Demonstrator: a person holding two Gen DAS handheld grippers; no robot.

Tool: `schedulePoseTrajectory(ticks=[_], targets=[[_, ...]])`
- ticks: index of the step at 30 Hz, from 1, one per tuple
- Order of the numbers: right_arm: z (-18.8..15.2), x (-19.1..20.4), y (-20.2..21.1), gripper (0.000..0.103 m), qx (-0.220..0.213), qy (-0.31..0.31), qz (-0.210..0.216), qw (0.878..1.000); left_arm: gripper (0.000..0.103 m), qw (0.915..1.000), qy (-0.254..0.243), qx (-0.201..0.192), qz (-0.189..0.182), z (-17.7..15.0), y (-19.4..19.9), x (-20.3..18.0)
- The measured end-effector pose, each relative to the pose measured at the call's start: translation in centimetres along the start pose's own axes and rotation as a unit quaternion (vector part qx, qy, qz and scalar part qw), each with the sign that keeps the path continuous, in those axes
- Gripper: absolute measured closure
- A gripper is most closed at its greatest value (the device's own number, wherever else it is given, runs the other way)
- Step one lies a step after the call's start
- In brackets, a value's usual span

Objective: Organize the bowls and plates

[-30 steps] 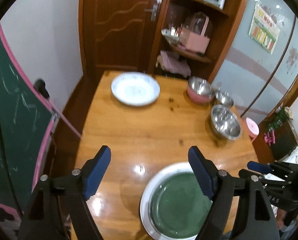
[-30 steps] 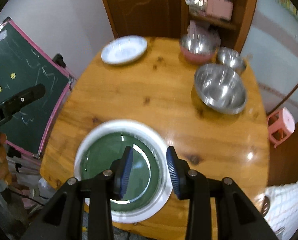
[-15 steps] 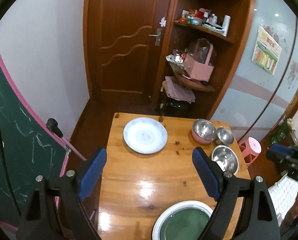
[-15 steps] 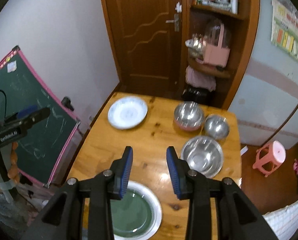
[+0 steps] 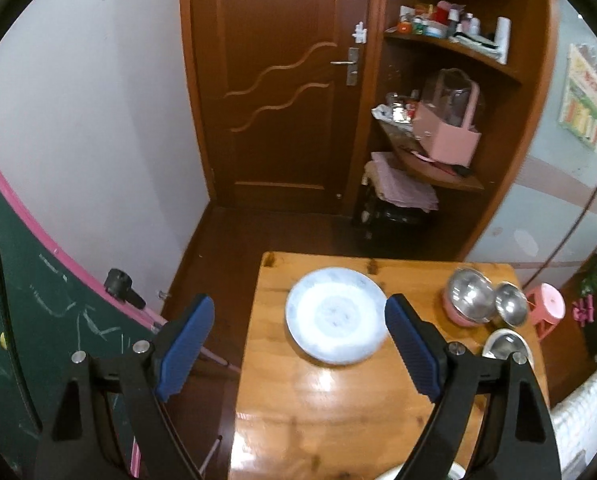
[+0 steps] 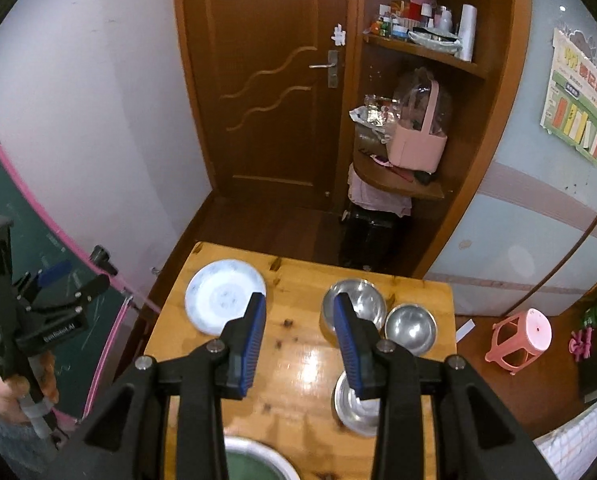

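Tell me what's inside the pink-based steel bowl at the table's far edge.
The pink-based bowl shows only bare shiny steel; the right gripper covers part of its near interior.

A round white plate with a faint blue pattern [image 6: 224,297] is lying flat at the far left of the wooden table. Three shiny steel bowls are sitting upright along the right side: a pink-based one [image 6: 356,308] farthest back, a smaller one [image 6: 411,325] touching it, a third [image 6: 354,404] nearer. A green-centred, white-rimmed plate [image 6: 254,460] is resting at the near edge.
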State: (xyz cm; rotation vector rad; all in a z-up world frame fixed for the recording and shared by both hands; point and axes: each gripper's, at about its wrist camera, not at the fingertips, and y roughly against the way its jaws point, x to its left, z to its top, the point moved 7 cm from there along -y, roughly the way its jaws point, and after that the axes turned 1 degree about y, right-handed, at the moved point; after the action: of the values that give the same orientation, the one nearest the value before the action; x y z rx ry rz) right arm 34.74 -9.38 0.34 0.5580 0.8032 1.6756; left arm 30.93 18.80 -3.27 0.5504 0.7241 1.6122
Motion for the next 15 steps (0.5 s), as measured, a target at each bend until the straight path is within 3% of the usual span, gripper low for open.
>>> schedulePoseTrajectory(ticks=[8,15], targets=[[2.1,0.0,-10.2,0.068,0.046,-0.019,0.005,0.999,0.017,0.9975,0.048,0.052,-0.005,-0.5,-10.8,1.9],[-2.1,1.7,-21.0,0.068,0.128,-0.044,0.056,0.989,0.017,0.9885,0.094,0.114,-0.032,-4.3,-19.4,2.6]])
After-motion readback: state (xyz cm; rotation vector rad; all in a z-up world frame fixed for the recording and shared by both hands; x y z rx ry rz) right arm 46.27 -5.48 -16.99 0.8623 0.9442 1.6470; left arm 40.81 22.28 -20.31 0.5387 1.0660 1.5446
